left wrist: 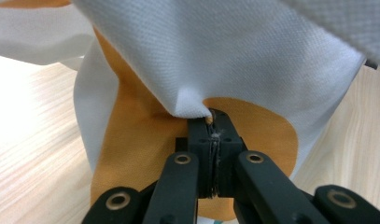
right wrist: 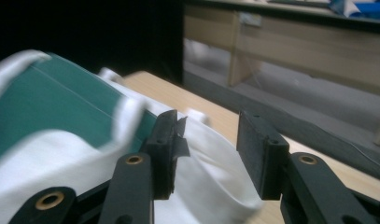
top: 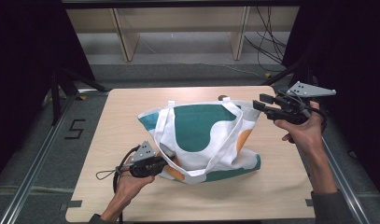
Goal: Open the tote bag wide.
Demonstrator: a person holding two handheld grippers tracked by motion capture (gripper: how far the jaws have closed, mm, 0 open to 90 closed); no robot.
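One woven tote bag (top: 201,140), left gripper (left wrist: 211,122) jaws pinching crumpled fabric.

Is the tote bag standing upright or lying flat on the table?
Lying flat: the tote bag rests on its side on the table, handles spread over it.

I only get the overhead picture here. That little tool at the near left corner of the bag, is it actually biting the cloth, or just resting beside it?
Observer: It bites. In the left gripper view the left gripper has its jaws shut on a pinched fold of the tote bag.
Operator: Which part of the pattern?
Observer: White cloth, right at the edge of an orange patch.
Operator: And the other tool, up at the right?
Observer: The right gripper view shows the right gripper with its jaws apart, the bag's white edge lying loose below the gap, unpinched.
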